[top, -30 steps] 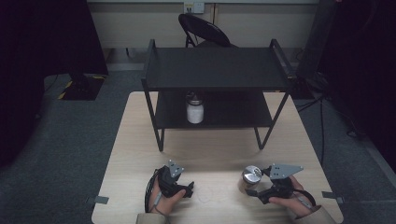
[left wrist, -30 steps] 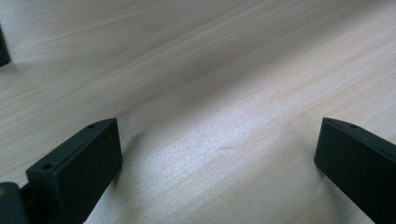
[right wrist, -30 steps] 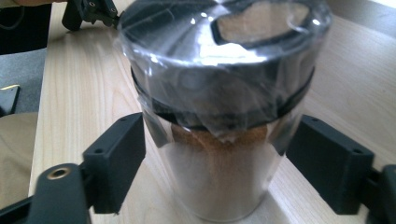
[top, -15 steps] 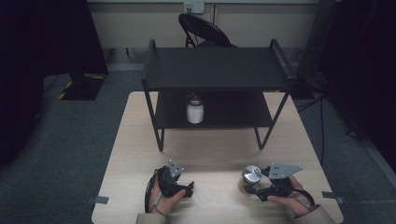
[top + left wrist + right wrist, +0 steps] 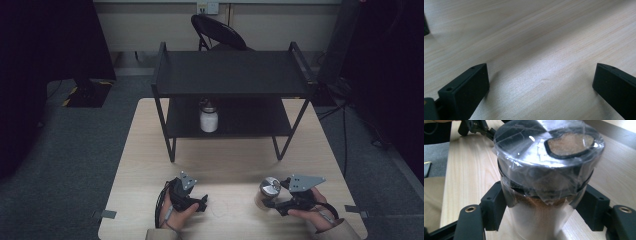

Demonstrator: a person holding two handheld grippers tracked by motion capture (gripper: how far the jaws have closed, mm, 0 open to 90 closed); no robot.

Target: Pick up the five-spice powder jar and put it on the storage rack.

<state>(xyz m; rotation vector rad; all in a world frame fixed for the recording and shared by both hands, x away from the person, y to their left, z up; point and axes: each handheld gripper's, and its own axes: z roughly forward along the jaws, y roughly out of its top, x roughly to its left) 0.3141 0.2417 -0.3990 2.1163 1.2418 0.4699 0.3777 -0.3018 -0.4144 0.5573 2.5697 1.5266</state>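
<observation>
A clear jar (image 5: pixel 269 189) with a silver and black lid wrapped in plastic film stands on the table's front right; in the right gripper view the jar (image 5: pixel 546 157) holds brown powder. My right gripper (image 5: pixel 266 200) is shut on its body, one black jaw pressed to each side (image 5: pixel 544 207). My left gripper (image 5: pixel 201 201) rests at the front left, open, and its jaws (image 5: pixel 541 82) stand wide apart over bare wood. A second jar (image 5: pixel 208 119), white with a dark lid, stands on the lower tier of the shelf.
A black two-tier metal shelf (image 5: pixel 232 75) takes up the far half of the light wooden table (image 5: pixel 150 150). A folding chair (image 5: pixel 217 31) stands behind it. The left gripper (image 5: pixel 474 126) shows far off in the right gripper view.
</observation>
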